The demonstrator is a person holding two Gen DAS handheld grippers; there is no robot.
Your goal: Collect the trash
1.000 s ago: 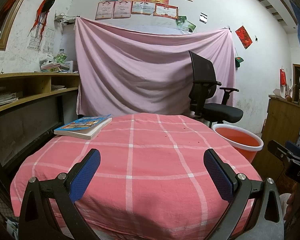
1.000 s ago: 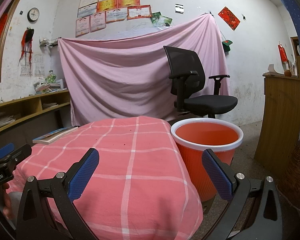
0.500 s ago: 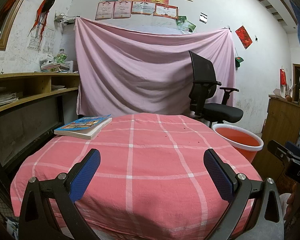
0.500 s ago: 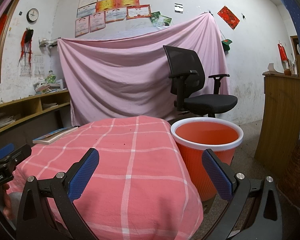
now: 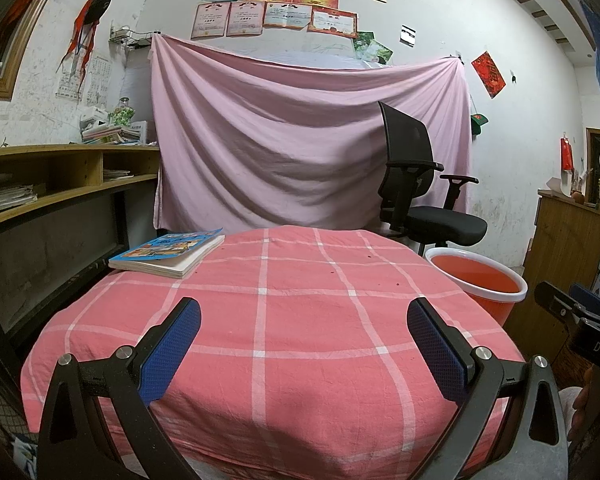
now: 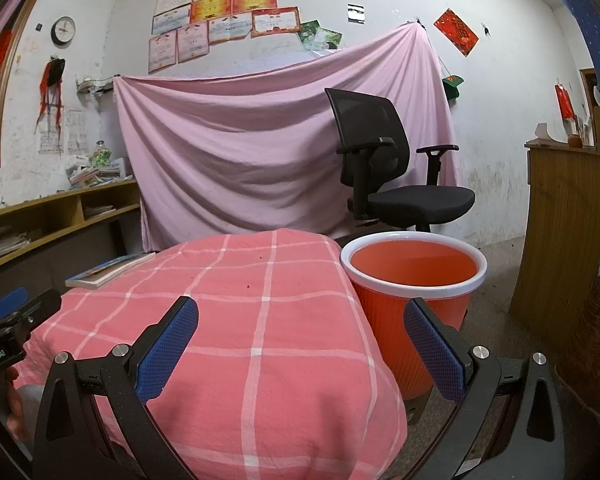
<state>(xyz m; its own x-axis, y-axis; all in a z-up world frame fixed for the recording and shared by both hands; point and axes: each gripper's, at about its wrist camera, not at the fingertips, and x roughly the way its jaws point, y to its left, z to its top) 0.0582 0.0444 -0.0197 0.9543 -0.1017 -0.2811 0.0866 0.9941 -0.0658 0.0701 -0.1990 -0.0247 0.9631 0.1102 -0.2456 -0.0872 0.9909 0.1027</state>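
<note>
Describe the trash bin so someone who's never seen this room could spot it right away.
Find the table under the pink checked cloth. On the floor at its right side, in front of the black office chair, stands the bin: a round orange ribbed bucket with a white rim.

The left claw (image 5: pixel 304 344) hangs low over the near edge of the tabletop (image 5: pixel 300 320), its blue pads (image 5: pixel 168 354) spread wide with nothing between them. A red checked cloth covers the tabletop. A book (image 5: pixel 168 250) lies flat at 10 o'clock. An orange bin (image 5: pixel 480 284) stands just beside the tabletop at 2 o'clock, a black chair (image 5: pixel 420 196) behind it. The right claw (image 5: pixel 576 316) shows at the 3 o'clock edge.
</note>
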